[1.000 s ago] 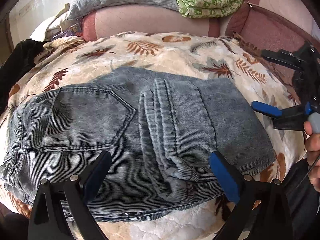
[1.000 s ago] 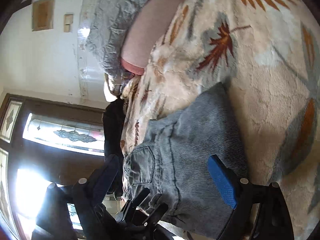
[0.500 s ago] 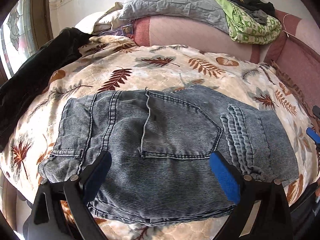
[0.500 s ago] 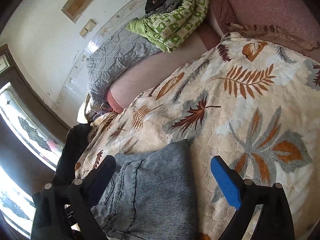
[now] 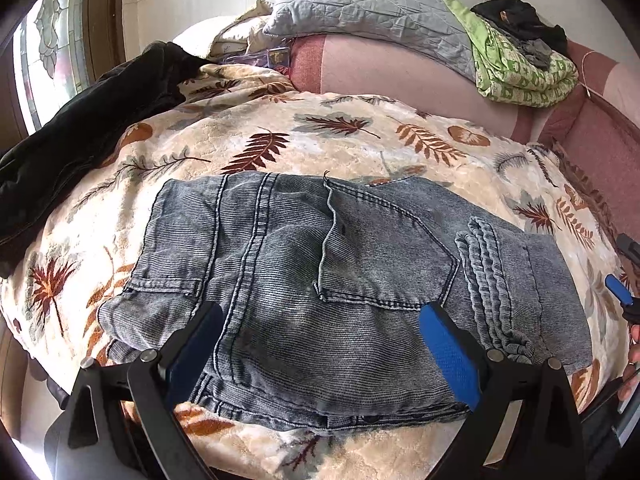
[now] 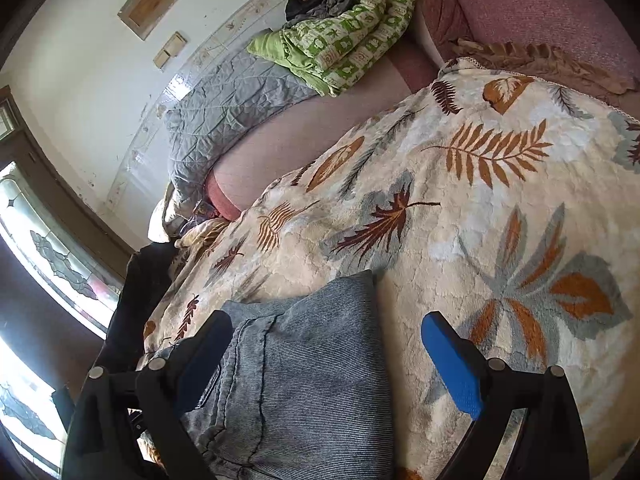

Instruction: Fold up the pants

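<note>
Grey-blue jeans point(image 5: 340, 280) lie folded into a compact rectangle on a cream leaf-patterned blanket point(image 5: 280, 132), back pocket and waistband facing up. My left gripper point(image 5: 320, 320) hovers over their near edge, blue pads wide apart and touching no cloth: open. In the right wrist view the folded end of the jeans point(image 6: 304, 380) lies under and between the fingers of my right gripper point(image 6: 326, 328), which is open and holds nothing. One blue pad of the right gripper point(image 5: 619, 289) peeks in at the right edge of the left wrist view.
A black garment point(image 5: 80, 128) lies heaped at the blanket's left edge by a window. A grey quilted pillow point(image 5: 372, 4) and a folded green quilt point(image 5: 520, 72) rest on the pink backrest behind. A person's hand point(image 5: 634, 360) shows at the far right.
The left gripper slid left along the jeans, so the pocket now sits mid-view. The right gripper rolled and lifted, now looking over the blanket, and has drawn to the right end of the jeans.
</note>
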A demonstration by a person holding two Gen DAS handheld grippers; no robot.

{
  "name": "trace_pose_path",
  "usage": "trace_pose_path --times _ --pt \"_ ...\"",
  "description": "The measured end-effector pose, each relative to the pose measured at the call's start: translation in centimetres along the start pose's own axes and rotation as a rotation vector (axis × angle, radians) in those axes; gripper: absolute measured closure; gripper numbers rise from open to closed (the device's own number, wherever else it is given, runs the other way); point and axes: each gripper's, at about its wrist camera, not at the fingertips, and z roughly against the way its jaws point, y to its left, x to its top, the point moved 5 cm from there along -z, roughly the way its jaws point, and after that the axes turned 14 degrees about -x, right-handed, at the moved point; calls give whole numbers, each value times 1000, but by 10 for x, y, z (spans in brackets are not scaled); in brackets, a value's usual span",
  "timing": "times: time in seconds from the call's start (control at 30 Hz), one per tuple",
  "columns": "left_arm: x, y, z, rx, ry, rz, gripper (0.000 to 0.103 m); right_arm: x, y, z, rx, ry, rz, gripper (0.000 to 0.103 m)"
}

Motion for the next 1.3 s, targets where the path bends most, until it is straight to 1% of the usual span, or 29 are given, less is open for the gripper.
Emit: trace_pose_path --times 0.1,0.23,0.37,0.47,0.53,0.63,0.73,0.8,0.83,0.87,0.93,1.0,1.1,1.2,1.27,1.3 --pt "-5 3 9 10 -10 16 4 0 1 3 19 -4 -6 6" --pt "-13 5 21 59 -12 50 4 1 2 11 57 -15 -13 6" --pt "-24 1 34 81 -26 79 4 2 2 4 96 24 -28 5" --pt "-34 -6 44 72 -51 102 4 2 2 -5 77 45 -37 5" --pt "-41 -11 48 66 -55 109 4 0 8 -6 81 48 -18 5" --pt "-47 -19 54 52 -50 105 4 -2 24 5 81 2 63 5" --pt "-44 -24 66 3 -72 114 4 -3 44 26 52 -108 183 5" --pt "-39 -22 71 -65 -94 149 4 -6 57 40 2 -205 285 5" --pt "-38 -18 73 -86 -106 170 4 -9 63 45 -24 -242 336 5" --pt "-37 -13 73 -96 -114 191 4 -13 69 48 -41 -260 379 5" --pt "-37 -1 70 -107 -114 225 4 -20 75 46 -74 -256 429 5" --pt "-35 9 62 -118 -110 228 4 -22 75 41 -96 -243 443 5" --pt "-23 19 50 -107 -96 159 4 -22 70 37 -119 -234 423 5" --pt "-9 30 47 -105 -136 120 4 -20 65 32 -138 -233 403 5" --pt "-7 40 49 -107 -153 153 4 -19 64 27 -162 -232 405 5" --pt "-10 45 51 -122 -161 203 4 -19 63 23 -171 -223 404 5"
